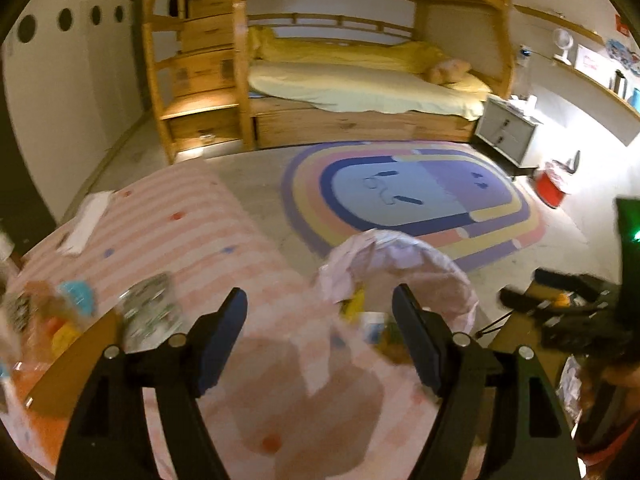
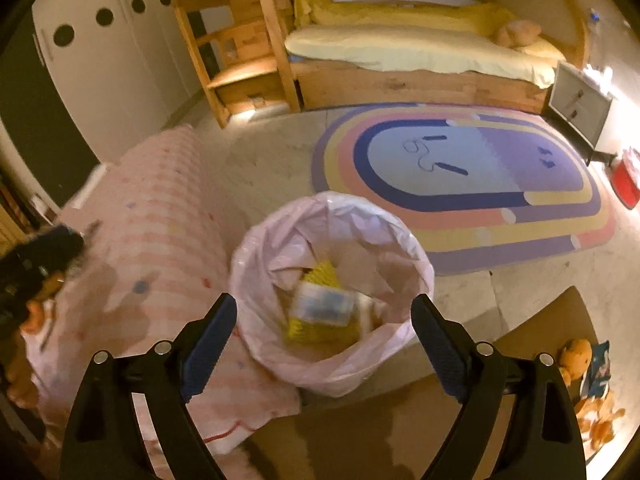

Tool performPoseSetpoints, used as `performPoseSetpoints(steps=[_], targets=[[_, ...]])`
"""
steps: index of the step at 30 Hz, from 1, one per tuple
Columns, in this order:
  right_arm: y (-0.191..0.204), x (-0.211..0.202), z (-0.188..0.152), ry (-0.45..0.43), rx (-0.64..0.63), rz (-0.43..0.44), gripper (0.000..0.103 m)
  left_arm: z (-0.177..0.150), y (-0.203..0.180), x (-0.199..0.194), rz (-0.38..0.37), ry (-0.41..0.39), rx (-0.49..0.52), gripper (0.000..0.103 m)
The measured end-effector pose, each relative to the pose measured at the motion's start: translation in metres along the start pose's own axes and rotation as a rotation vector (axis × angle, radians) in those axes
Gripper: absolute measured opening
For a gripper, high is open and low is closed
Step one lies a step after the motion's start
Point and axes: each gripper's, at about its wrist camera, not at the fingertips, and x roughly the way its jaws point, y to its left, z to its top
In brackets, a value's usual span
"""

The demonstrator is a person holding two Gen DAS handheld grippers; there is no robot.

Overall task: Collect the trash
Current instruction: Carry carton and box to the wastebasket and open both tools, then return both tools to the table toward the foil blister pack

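Note:
A trash bin lined with a pale pink bag (image 2: pixel 336 352) stands on the floor beside the striped table. A yellow wrapper (image 2: pixel 320 276) and a blurred clear-and-blue packet (image 2: pixel 324 304) are inside it. My right gripper (image 2: pixel 324 320) is open and empty directly above the bin's mouth. My left gripper (image 1: pixel 320 312) is open and empty over the pink striped tablecloth (image 1: pixel 192 240), with the bin (image 1: pixel 416 264) just beyond its right finger. Blurred trash lies at the table's left: a crumpled clear wrapper (image 1: pixel 148 312), a blue-topped item (image 1: pixel 78 296) and a white tissue (image 1: pixel 86 220).
A rainbow rug (image 2: pixel 472 184) covers the floor beyond the bin. A wooden bunk bed (image 1: pixel 360 92) stands at the back, with a grey nightstand (image 1: pixel 508 132) and a red bin (image 1: pixel 552 188) to the right. Cardboard (image 2: pixel 548 320) with plush toys (image 2: pixel 576 356) lies at right.

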Motion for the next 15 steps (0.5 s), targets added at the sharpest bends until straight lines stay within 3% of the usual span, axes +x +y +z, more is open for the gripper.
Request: performPoseSetpoints(steps=[8,15], targets=[[0.071,-0.056,-0.002,-0.089,-0.097,0.117,0.088,-0.036,0.041,-0.074,0.107,-0.029,-0.073,0.073],[0.147,-0.063,-0.017,-0.076,-0.232,0.206,0.087,-0.079,0.088,-0.126,0.208,-0.036,-0.176,0.073]])
